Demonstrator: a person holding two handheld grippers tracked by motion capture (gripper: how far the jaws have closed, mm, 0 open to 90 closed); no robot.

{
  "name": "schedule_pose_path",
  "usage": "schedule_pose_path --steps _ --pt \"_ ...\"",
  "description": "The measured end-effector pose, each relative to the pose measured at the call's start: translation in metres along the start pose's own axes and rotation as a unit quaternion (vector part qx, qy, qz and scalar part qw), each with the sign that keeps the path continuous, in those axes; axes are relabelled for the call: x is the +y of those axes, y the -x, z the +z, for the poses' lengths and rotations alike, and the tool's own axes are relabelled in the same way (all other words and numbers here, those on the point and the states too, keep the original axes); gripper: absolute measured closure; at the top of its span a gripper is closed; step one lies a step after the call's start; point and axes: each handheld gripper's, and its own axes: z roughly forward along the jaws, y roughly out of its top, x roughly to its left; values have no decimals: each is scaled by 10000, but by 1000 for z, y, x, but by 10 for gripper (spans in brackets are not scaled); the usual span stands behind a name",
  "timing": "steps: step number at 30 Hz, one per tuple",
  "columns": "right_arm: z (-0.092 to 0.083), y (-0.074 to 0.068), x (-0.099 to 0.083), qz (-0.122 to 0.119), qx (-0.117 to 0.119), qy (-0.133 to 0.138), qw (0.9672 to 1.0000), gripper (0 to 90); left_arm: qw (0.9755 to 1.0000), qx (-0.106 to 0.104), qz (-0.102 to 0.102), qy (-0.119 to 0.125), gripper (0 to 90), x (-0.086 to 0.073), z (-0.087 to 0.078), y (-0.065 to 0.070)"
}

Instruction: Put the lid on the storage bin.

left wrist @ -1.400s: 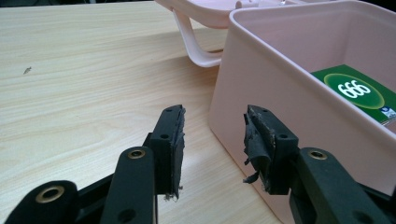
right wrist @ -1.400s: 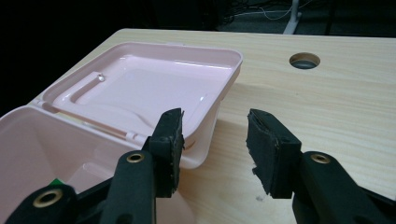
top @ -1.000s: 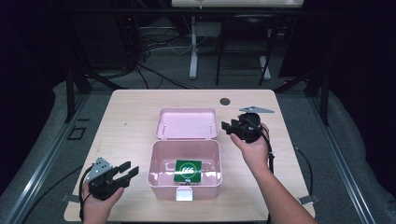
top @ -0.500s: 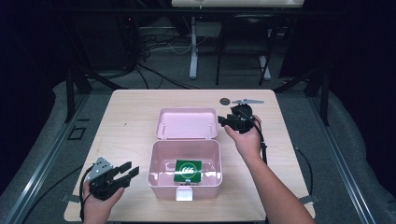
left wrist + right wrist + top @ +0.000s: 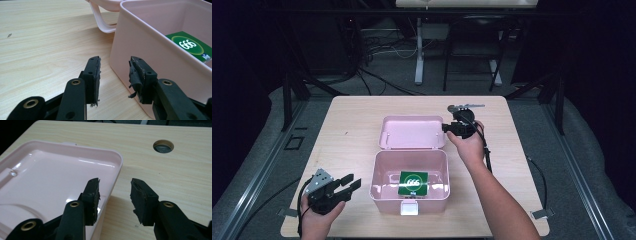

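Since the earlier frames our right claw (image 5: 451, 127) has moved forward and to the left, up to the right edge of the open pink lid (image 5: 412, 132); its jaws are spread, one over the lid's rim, one over the counter (image 5: 352, 125), grasping nothing. Our left claw (image 5: 346, 184) has stayed near the front left corner of the counter, released, just beside the pink box (image 5: 409, 182). The green card (image 5: 413, 183) lies unmoved inside the box. A round hole (image 5: 163, 146) shows in the counter.
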Motion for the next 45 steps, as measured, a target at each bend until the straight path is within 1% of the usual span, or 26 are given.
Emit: schedule_pose_path --steps 5,8,10,13,14,18,21,22,24,25,29,31,32,33,34,37,38,41,42,44,45 --pt "7 -1 0 92 11 -75 9999 587 10000 13 -8 26 603 -1 1 0" --pt "14 -1 -1 120 -52 -200 9997 599 10000 15 -2 24 605 -1 2 0" --pt "18 0 -1 214 -39 -256 9994 614 10000 -7 -6 11 605 0 1 0" --pt "21 1 -1 259 -46 -284 9993 627 10000 -17 -14 11 617 0 1 0" --pt "22 1 -1 371 -10 -329 9988 640 10000 -34 -29 38 626 0 1 0" --pt "26 1 -1 421 -9 -313 9986 653 9999 -90 -5 63 640 3 -1 3" --pt "29 0 -1 515 -10 -330 9981 680 9999 -124 11 97 648 5 -1 5" --pt "30 0 -1 495 -15 -329 9982 686 9998 -169 21 78 648 6 -2 7" --pt "31 -1 0 456 -49 -356 9983 704 9998 -182 45 104 650 6 -2 8" --pt "32 -1 0 475 -30 -362 9982 710 9997 -211 57 83 651 8 -3 9" --pt "34 -2 0 567 -24 -393 9976 736 9997 -218 79 126 657 10 -3 10" --pt "34 -2 0 596 -13 -396 9974 747 9997 -222 65 85 669 11 -4 11" --pt "35 -3 0 605 -16 -419 9973 772 9996 -244 70 118 671 13 -4 11" --pt "35 -4 0 588 -36 -416 9974 774 9996 -220 75 127 674 14 -5 12" --pt "35 -5 0 561 -61 -421 9975 776 9996 -243 71 155 674 14 -5 12" --pt "33 -5 1 603 -70 -401 9974 785 9995 -264 95 138 674 16 -6 14" --pt "33 -6 1 610 -77 -397 9973 786 9994 -282 93 173 674 17 -5 15" --pt "32 -7 1 616 -118 -384 9973 793 9993 -325 125 133 674 19 -7 16" --pt "32 -7 2 614 -135 -394 9972 795 9992 -324 131 172 674 20 -7 16" --pt "30 -8 3 583 -172 -393 9974 801 9992 -349 147 123 674 22 -8 16" --pt "30 -9 4 574 -191 -379 9974 804 9992 -357 138 151 674 22 -8 16"
